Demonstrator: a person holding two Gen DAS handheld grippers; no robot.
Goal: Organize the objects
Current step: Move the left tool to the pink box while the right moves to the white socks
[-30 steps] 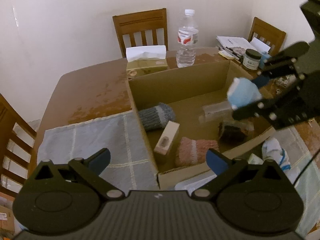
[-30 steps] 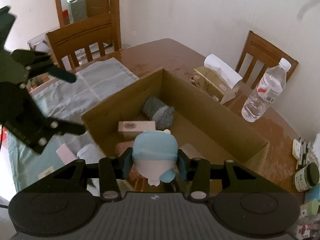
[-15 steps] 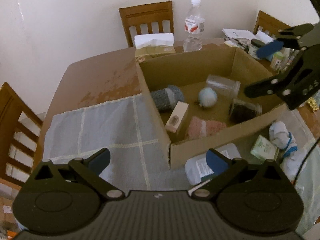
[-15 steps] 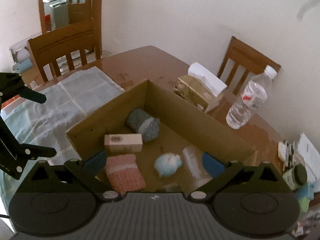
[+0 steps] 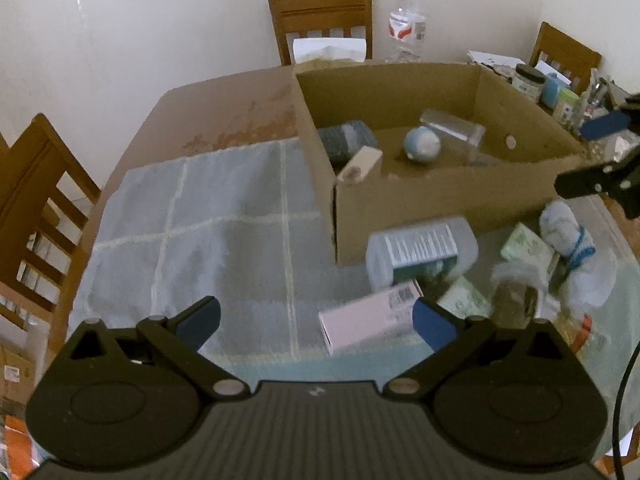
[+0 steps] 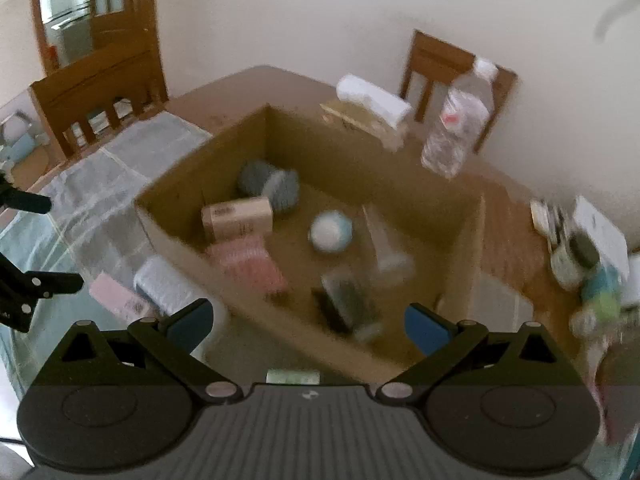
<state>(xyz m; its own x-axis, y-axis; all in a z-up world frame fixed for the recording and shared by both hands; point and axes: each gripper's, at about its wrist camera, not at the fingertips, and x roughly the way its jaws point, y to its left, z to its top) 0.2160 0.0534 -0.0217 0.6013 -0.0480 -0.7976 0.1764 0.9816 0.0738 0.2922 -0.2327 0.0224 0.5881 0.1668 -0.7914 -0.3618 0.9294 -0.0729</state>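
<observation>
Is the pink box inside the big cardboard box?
No, the pink box lies on the cloth outside the cardboard box.

I can read no words anywhere in my views. The pink box [image 5: 366,322] at lower centre shows a barcode, and the grey container [image 5: 422,250] behind it carries a label of perhaps printed lines, too blurred to read.

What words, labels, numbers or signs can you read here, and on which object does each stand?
None reads clearly.
Grey bottle: barcode label, blurred.
Pink box: barcode, digits illegible.
Water bottle: red label, too small.
Beige box: round mark, blurred.
</observation>
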